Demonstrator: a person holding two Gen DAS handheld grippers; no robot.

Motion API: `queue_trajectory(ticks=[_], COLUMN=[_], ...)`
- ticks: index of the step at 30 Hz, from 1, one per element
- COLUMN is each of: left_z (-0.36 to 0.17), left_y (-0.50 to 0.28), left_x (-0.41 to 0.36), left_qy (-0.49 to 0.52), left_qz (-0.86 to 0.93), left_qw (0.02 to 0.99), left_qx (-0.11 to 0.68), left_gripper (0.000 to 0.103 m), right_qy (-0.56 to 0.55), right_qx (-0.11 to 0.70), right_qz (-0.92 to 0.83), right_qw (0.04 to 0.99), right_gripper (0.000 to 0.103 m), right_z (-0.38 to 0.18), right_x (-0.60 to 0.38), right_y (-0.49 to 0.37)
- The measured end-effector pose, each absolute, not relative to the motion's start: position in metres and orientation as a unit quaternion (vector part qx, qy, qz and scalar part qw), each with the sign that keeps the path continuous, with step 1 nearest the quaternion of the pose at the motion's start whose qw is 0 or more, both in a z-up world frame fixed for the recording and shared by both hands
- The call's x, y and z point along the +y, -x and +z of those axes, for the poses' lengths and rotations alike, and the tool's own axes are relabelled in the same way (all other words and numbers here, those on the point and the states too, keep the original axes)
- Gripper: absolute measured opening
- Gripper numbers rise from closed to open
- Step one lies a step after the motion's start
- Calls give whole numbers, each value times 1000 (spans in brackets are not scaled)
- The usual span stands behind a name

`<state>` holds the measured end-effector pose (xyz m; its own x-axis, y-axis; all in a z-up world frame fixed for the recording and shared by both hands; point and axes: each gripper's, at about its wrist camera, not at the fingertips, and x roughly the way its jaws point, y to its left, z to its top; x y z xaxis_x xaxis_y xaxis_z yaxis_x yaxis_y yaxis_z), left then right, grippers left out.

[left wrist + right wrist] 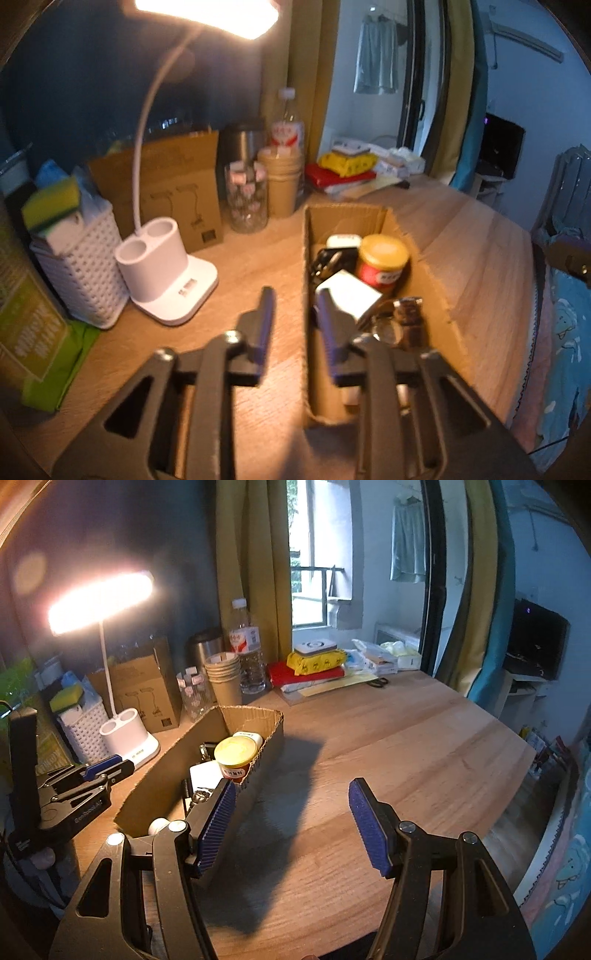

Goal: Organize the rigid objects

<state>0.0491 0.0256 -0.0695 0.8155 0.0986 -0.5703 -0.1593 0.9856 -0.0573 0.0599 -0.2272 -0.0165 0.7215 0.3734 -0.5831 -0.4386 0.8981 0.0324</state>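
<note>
The left tool (293,295) sits at lower centre of the left wrist view, its fingers apart with nothing between the pads; the near wall of the cardboard box (306,332) runs through the gap without contact that can be confirmed. In the right wrist view the same tool appears at the left edge (110,766), above the surface and beside the box. The right tool (291,823) occupies the lower centre of its own view, fingers wide apart and empty, over bare wooden surface (406,746) just right of the box.

The cardboard box (155,786) stands open-topped at centre left of the surface. Inside it:
- a yellow-lidded jar (384,258) with a red label, upright, toward the far end;
- a white block (351,291) beside the jar;
- dark and metallic items at the near end, too blurred to identify.

A lit desk lamp (129,738), a white basket (83,727) and paper cups (223,675) stand along the upper left, beyond the box.
</note>
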Motion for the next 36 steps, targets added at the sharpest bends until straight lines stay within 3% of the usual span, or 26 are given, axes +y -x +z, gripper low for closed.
queue_trajectory(ticks=[1, 2, 9, 11, 13, 25, 36], left_z=[-65, -59, -29, -21, -12, 43, 54], left_y=[-43, -36, -3, 6, 17, 64, 74], left_x=[24, 21, 4, 1, -3, -23, -33], left_qy=[54, 57, 49, 50, 49, 18, -1], left_qz=[64, 58, 51, 51, 45, 51, 33], left_qw=[954, 958, 968, 970, 973, 988, 992], left_qx=[288, 276, 242, 233, 222, 146, 123], left_gripper=[61, 66, 69, 87, 95, 95, 96], right_qy=[53, 52, 40, 30, 25, 25, 20], right_qx=[299, 295, 265, 253, 242, 185, 166], right_qz=[219, 219, 214, 208, 205, 187, 177], right_qw=[927, 929, 939, 944, 948, 964, 970], right_gripper=[67, 67, 67, 67, 67, 67, 67], right_z=[-14, -11, 10, 16, 22, 52, 61], right_x=[-229, -231, -245, -250, -254, -265, -271], right_y=[-56, -53, -24, -14, -6, 41, 51])
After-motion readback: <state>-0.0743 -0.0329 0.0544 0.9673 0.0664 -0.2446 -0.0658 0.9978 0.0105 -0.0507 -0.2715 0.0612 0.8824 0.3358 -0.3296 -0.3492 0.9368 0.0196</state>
